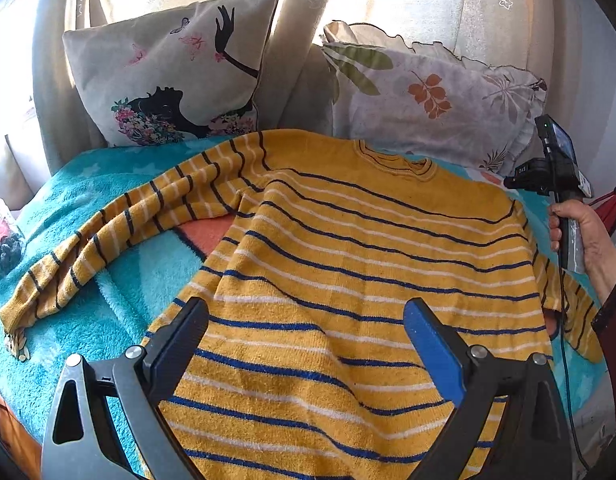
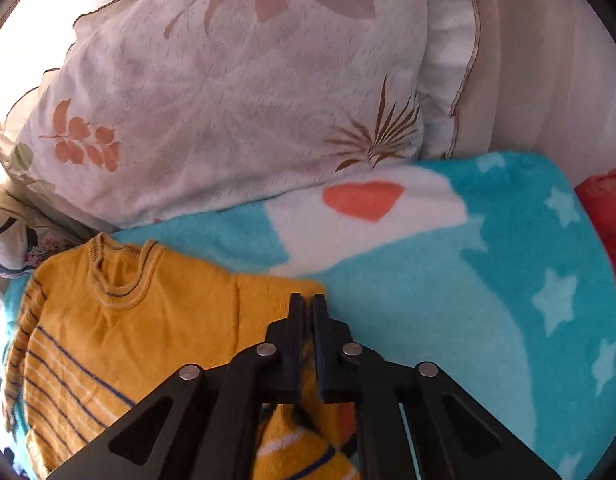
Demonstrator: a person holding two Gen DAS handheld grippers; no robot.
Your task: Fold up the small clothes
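Observation:
A yellow sweater [image 1: 347,260] with blue and white stripes lies spread flat on a turquoise blanket [image 1: 120,280]. Its left sleeve [image 1: 120,232] stretches out to the left. My left gripper [image 1: 306,320] is open and empty, hovering over the sweater's lower body. My right gripper [image 2: 306,304] is shut on the sweater's right shoulder and sleeve fabric [image 2: 276,296]; the sleeve [image 2: 300,448] hangs bunched under the jaws. In the left wrist view the right gripper's handle and hand [image 1: 563,208] show at the sweater's right edge, its fingertips out of sight.
Two pillows lean at the back: one with a black silhouette print [image 1: 168,76], one with leaf prints [image 1: 427,96] [image 2: 228,100]. A glass jar [image 1: 4,240] stands at the blanket's left edge. A red object [image 2: 607,216] lies at the right. Curtains hang behind.

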